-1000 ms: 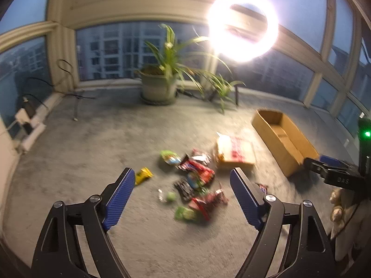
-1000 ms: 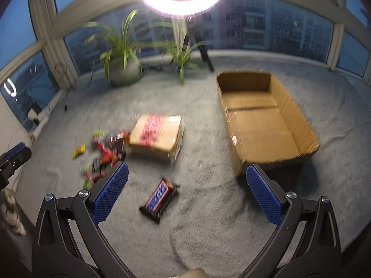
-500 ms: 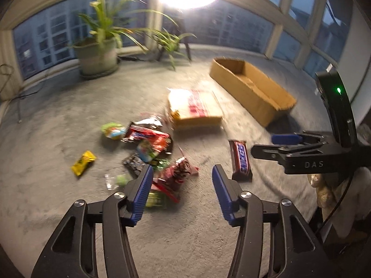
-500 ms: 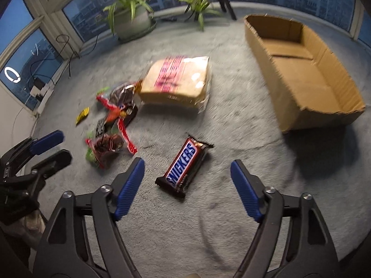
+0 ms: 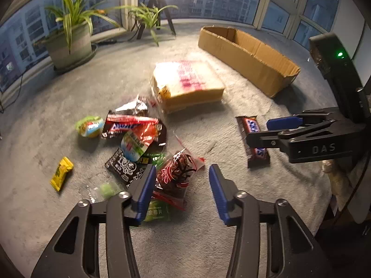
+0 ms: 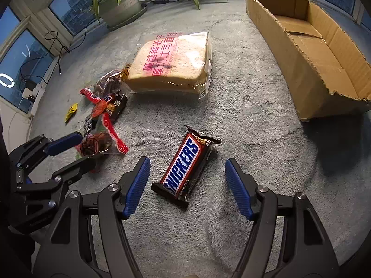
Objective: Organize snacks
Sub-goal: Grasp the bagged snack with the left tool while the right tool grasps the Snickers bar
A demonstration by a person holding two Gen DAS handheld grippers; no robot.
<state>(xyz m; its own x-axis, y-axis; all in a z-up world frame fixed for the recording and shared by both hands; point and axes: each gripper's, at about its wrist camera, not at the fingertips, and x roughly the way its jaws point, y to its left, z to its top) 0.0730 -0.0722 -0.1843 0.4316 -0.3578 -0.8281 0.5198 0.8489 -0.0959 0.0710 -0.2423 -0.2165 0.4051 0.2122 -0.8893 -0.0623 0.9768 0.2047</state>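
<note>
Both grippers have dropped closer to the carpet (image 6: 255, 97), tilted steeply down, their fingers having just been closing. Right gripper (image 6: 187, 180) straddles the Snickers bar (image 6: 185, 169), fingers still wide and clear of it. Left gripper (image 5: 179, 190) hangs over the snack pile, fingers narrower, with the red-wrapped snack (image 5: 177, 173) between them, untouched. Beyond lie the bread bag (image 6: 174, 62) and the empty cardboard box (image 6: 308, 46).

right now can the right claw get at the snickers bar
Probably yes: the Snickers bar lies alone on the carpet between the right claw's open jaws, which have just been closing, with nothing on top or beside it.
</note>
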